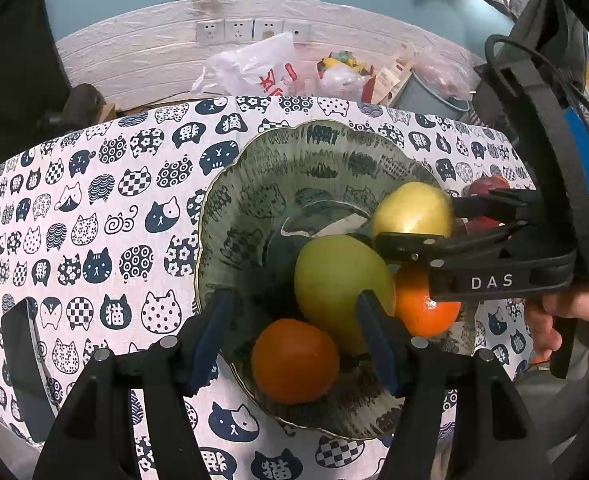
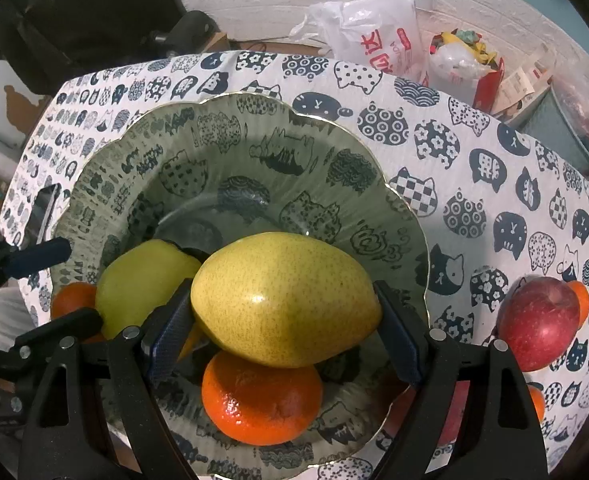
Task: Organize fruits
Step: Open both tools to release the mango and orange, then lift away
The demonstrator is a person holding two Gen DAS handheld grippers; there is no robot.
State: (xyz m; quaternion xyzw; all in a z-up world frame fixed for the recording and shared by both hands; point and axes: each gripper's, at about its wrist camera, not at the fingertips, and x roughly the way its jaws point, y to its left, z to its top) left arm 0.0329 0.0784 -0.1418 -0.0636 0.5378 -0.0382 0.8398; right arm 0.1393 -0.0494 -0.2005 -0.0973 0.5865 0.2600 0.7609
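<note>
Tablecloth (image 1: pixel 106 216) with cat prints; wall sockets (image 1: pixel 252 30) behind.

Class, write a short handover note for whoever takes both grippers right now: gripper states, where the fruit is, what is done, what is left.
Left gripper: open, empty, over the glass bowl.
Right gripper: shut on a yellow pear, held above the bowl.
In the bowl: a green pear and two oranges.
On the cloth beside the bowl: a red apple, with more fruit partly hidden near it.
Left: release the pear, then bring in the rest.
</note>
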